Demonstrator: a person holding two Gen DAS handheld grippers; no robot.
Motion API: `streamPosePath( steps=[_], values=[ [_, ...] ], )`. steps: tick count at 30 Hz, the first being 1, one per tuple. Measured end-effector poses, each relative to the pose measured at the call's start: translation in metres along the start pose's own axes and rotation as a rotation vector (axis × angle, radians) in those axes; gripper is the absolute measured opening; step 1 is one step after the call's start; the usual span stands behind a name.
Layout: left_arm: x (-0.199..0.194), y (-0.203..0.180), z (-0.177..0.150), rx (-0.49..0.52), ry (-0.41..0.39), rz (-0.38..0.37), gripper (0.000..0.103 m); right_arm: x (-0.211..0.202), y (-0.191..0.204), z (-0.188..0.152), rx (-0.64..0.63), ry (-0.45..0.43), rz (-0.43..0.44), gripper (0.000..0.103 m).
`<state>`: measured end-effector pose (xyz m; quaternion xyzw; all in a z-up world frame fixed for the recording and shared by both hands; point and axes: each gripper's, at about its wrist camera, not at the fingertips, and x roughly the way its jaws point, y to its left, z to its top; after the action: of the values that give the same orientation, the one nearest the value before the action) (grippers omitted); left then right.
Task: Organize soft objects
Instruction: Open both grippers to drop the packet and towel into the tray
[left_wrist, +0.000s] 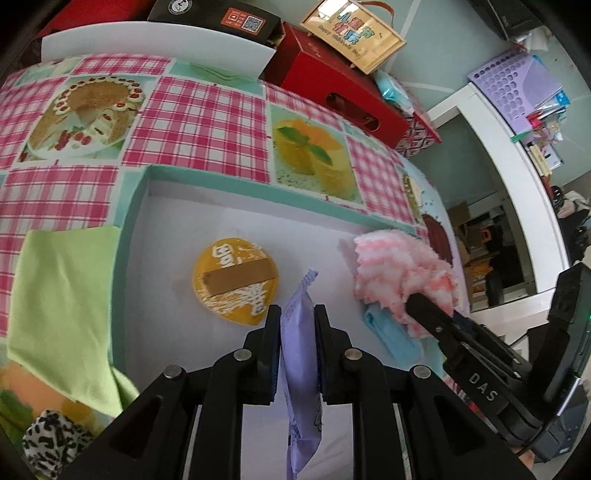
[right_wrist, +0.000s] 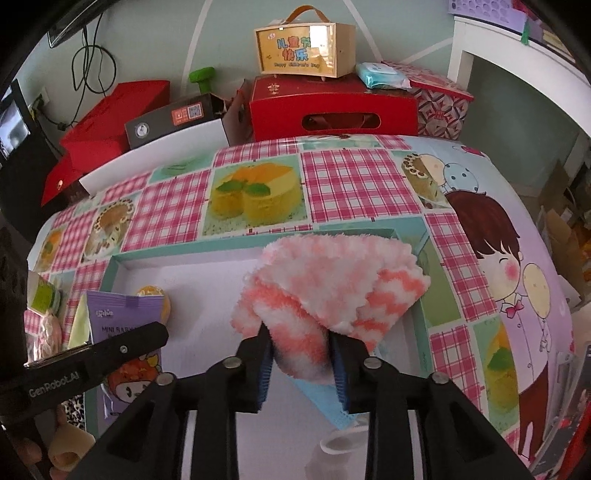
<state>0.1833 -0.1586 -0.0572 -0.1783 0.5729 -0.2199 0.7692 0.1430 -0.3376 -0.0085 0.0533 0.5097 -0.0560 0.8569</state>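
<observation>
My left gripper (left_wrist: 297, 325) is shut on a purple snack packet (left_wrist: 301, 376), held edge-on above the white tray (left_wrist: 177, 229) with teal rim; the packet also shows in the right wrist view (right_wrist: 118, 317). My right gripper (right_wrist: 301, 354) is shut on a fluffy pink-and-white towel (right_wrist: 325, 288), held over the tray's right part; the towel also shows in the left wrist view (left_wrist: 399, 273). A round yellow pouch (left_wrist: 234, 280) lies in the tray. A light blue flat item (left_wrist: 393, 336) lies under the towel.
A green cloth (left_wrist: 62, 295) and a leopard-print soft item (left_wrist: 51, 446) lie left of the tray on the checked tablecloth. Red boxes (right_wrist: 332, 107), a black box (left_wrist: 218, 18) and a wooden carry case (right_wrist: 304, 50) stand at the table's back. A white shelf (left_wrist: 517, 184) stands right.
</observation>
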Motion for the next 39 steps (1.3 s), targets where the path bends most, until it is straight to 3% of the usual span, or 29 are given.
streamPosePath(
  steps=[3,5,12,23,28,30,31,32,35,39],
  values=[
    [-0.005,-0.002,0.0,0.02,-0.002,0.045,0.025,-0.003,0.002,0.0,-0.013,0.007,-0.012,0.043],
    [-0.01,-0.004,-0.001,0.032,-0.01,0.073,0.036,-0.005,0.004,0.0,-0.023,0.003,-0.022,0.051],
    [-0.023,-0.002,-0.001,0.042,-0.026,0.145,0.039,-0.012,0.009,-0.001,-0.052,-0.007,-0.039,0.061],
    [-0.034,-0.002,-0.001,0.078,-0.056,0.287,0.054,-0.012,0.011,-0.002,-0.067,0.001,-0.053,0.064],
    [-0.036,0.001,-0.001,0.084,-0.077,0.344,0.06,-0.01,0.01,-0.002,-0.071,0.004,-0.065,0.077],
    [-0.037,0.003,-0.001,0.078,-0.086,0.37,0.072,-0.01,0.01,-0.002,-0.073,-0.002,-0.074,0.088],
    [-0.038,0.004,0.0,0.074,-0.092,0.386,0.088,-0.011,0.009,-0.002,-0.068,-0.004,-0.081,0.101],
    [-0.039,0.005,0.0,0.075,-0.107,0.409,0.091,-0.011,0.007,-0.002,-0.062,-0.007,-0.086,0.103],
    [-0.043,0.008,0.002,0.079,-0.13,0.457,0.091,-0.011,0.004,-0.002,-0.049,-0.004,-0.079,0.103],
    [-0.047,0.011,0.003,0.065,-0.144,0.466,0.091,-0.01,0.006,-0.002,-0.055,-0.002,-0.081,0.103]
  ],
)
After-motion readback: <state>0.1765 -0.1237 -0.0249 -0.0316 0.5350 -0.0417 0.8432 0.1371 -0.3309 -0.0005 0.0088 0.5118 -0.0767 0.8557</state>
